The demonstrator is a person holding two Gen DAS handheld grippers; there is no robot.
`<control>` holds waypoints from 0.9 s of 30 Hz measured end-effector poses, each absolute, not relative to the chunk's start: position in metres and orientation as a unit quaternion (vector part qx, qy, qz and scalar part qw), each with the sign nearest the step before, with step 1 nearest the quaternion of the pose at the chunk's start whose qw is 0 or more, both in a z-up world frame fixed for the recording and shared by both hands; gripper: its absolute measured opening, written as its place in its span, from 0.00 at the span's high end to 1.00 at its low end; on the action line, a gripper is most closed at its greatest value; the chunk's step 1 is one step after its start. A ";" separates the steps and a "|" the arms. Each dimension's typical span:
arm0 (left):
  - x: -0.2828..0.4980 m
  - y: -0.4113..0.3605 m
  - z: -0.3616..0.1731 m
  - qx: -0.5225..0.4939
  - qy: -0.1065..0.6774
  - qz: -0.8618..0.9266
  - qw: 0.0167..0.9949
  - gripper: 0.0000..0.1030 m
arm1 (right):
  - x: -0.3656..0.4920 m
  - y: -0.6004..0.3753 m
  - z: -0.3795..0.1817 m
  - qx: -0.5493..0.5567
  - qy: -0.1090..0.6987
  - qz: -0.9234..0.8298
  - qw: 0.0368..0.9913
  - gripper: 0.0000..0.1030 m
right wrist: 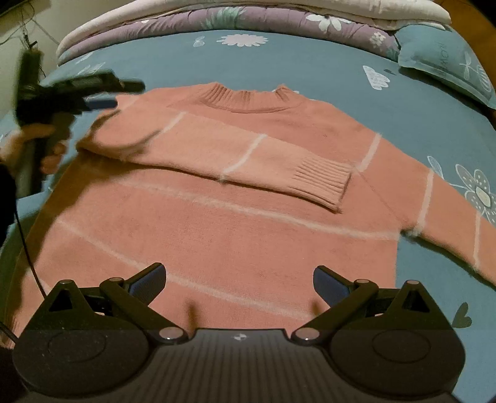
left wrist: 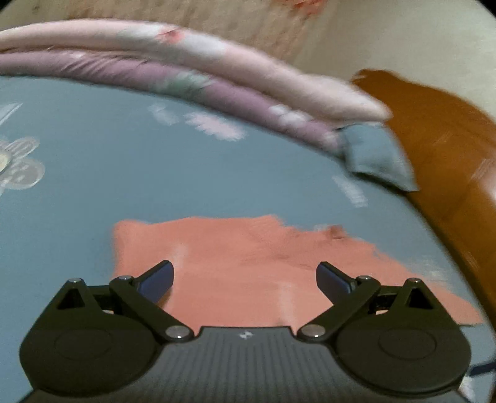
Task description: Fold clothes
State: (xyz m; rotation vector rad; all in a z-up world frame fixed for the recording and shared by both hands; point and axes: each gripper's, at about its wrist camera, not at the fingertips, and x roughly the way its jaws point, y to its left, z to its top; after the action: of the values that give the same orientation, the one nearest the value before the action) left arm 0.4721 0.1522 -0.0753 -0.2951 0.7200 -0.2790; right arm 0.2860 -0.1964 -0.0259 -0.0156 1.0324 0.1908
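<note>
A salmon-pink sweater point(right wrist: 235, 229) with thin white stripes lies flat on the blue bed sheet point(right wrist: 279, 62), collar towards the far side. Its left sleeve point(right wrist: 248, 158) is folded across the chest, cuff pointing right; the right sleeve point(right wrist: 443, 214) stretches out to the right. My right gripper point(right wrist: 238, 285) hovers open above the sweater's lower body, nothing between its fingers. My left gripper point(right wrist: 102, 97), held by a hand, hangs at the sweater's left shoulder. In the blurred left wrist view the left gripper point(left wrist: 245, 282) stands open over the sweater point(left wrist: 248, 263), with nothing between its fingers.
Folded pink and purple floral quilts point(right wrist: 248, 15) are stacked along the far edge of the bed. A blue pillow point(right wrist: 446, 59) lies at the far right. A wooden bed frame point(left wrist: 440, 130) runs along the right side. A black cable point(right wrist: 28, 248) hangs at the left.
</note>
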 end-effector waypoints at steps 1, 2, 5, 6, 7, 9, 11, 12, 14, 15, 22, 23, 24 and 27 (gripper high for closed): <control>0.475 0.158 -0.083 -0.147 0.354 -0.128 0.915 0.07 | 0.286 -0.201 -0.027 -0.001 0.494 0.087 0.865 0.00; 0.474 0.164 -0.087 -0.158 0.348 -0.129 0.915 0.07 | 0.286 -0.205 -0.028 0.006 0.494 0.083 0.865 0.00; 0.467 0.162 -0.074 -0.144 0.348 -0.118 0.919 0.07 | 0.291 -0.217 -0.032 0.030 0.495 0.080 0.865 0.00; 0.465 0.159 -0.068 -0.134 0.339 -0.116 0.924 0.06 | 0.293 -0.220 -0.033 0.038 0.495 0.079 0.864 0.00; 0.464 0.157 -0.061 -0.123 0.326 -0.115 0.930 0.06 | 0.295 -0.223 -0.035 0.045 0.494 0.080 0.864 0.00; 0.471 0.153 -0.057 -0.130 0.322 -0.141 0.927 0.05 | 0.300 -0.225 -0.036 0.057 0.491 0.087 0.865 0.00; 0.482 0.150 -0.064 -0.137 0.342 -0.152 0.917 0.04 | 0.304 -0.225 -0.035 0.065 0.488 0.095 0.865 0.00; 0.491 0.149 -0.071 -0.138 0.358 -0.144 0.912 0.04 | 0.306 -0.225 -0.035 0.068 0.485 0.099 0.866 0.00; 0.501 0.149 -0.083 -0.126 0.376 -0.113 0.911 0.06 | 0.309 -0.227 -0.034 0.077 0.480 0.108 0.867 0.00; 0.500 0.147 -0.080 -0.122 0.376 -0.108 0.912 0.06 | 0.310 -0.229 -0.034 0.087 0.476 0.115 0.868 0.00; 0.449 0.120 -0.050 -0.105 0.362 -0.175 0.910 0.05 | 0.330 -0.254 -0.049 0.208 0.452 0.169 0.851 0.00; 0.440 0.115 -0.050 -0.102 0.362 -0.183 0.908 0.05 | 0.335 -0.256 -0.053 0.225 0.449 0.175 0.847 0.00; 0.432 0.110 -0.050 -0.100 0.362 -0.192 0.907 0.05 | 0.341 -0.259 -0.057 0.241 0.446 0.180 0.843 0.00; 0.412 0.099 -0.056 -0.108 0.371 -0.210 0.898 0.05 | 0.357 -0.268 -0.073 0.288 0.441 0.177 0.832 0.00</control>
State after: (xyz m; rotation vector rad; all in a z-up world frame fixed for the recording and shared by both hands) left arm 0.4125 0.0991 -0.0564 -0.2231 0.7684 -0.4347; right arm 0.3566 -0.2684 -0.0729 0.6100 0.9348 0.3759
